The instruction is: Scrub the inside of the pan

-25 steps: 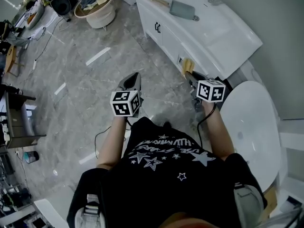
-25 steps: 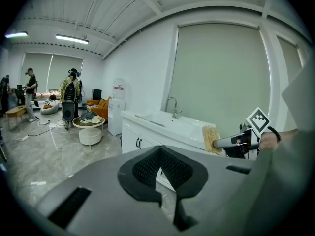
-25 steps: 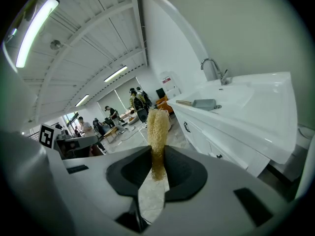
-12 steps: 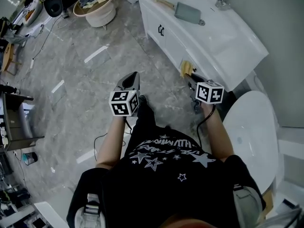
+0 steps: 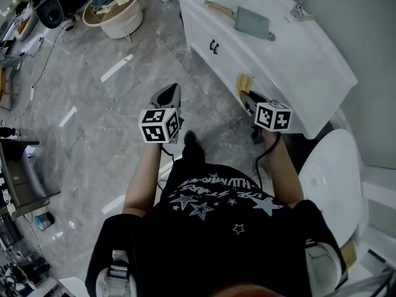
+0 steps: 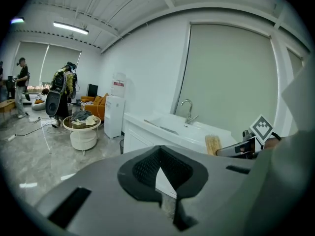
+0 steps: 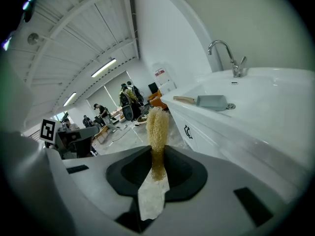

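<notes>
Right gripper (image 7: 155, 173) view: jaws pinching scrubber (image 7: 157, 127). Left gripper (image 6: 160, 163) view: jaws pressed together, empty. Only head view gives layout: pan (image 5: 250, 22) on counter (image 5: 312, 64), well ahead of both.

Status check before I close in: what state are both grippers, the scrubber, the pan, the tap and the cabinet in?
left gripper: shut, empty.
right gripper: shut on the loofah scrubber.
loofah scrubber: clamped, sticking out past the jaws.
pan: lying at the sink, untouched.
faucet: no water seen running.
cabinet door: closed.
</notes>
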